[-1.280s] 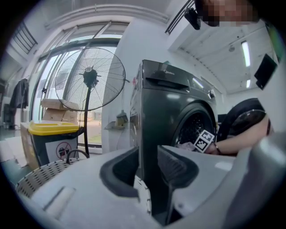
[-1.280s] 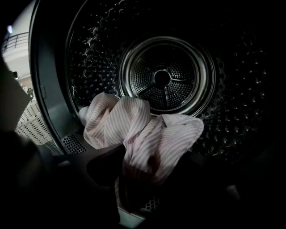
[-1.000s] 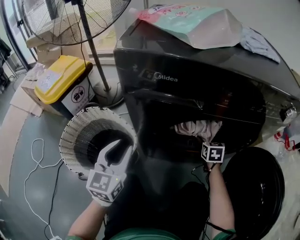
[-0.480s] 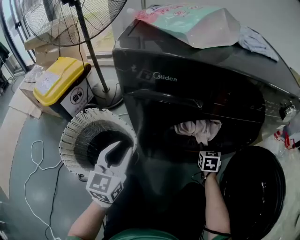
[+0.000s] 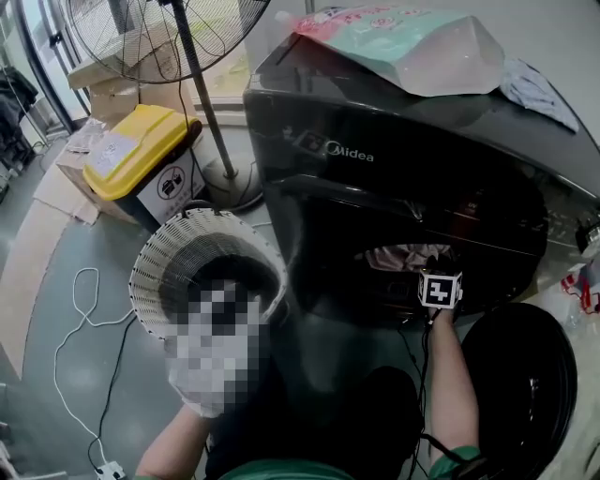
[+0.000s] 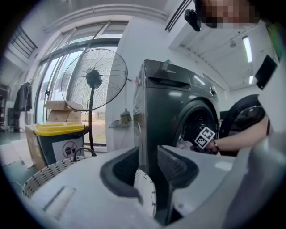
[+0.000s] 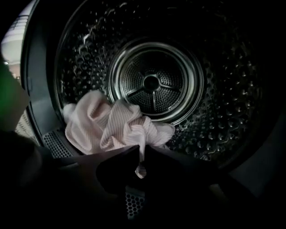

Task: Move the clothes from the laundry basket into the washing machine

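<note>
- The washing machine (image 5: 394, 159), a dark front-loader, stands on a grey floor (image 5: 56, 394); its round door (image 5: 516, 394) hangs open at the right.
- A detergent pouch (image 5: 403, 47) and a crumpled cloth (image 5: 539, 89) lie on its top.
- The white laundry basket (image 5: 155, 267) sits on the floor just beside the machine's front left corner.
- Behind it are a yellow-lidded bin (image 5: 141, 150), a pedestal fan (image 5: 169, 28) and cardboard boxes (image 5: 112, 89), near tall windows (image 6: 58, 80).
- A white cable (image 5: 75, 319) loops across the floor.
- The pink striped garment (image 7: 103, 125) lies at the front of the steel drum (image 7: 152, 82).
- The right hand-held gripper (image 7: 142, 151) has just been closing its jaws, which pinch a fold of that garment.
- The left hand-held gripper (image 6: 147, 152) hangs over the basket, jaws apart and empty.
</note>
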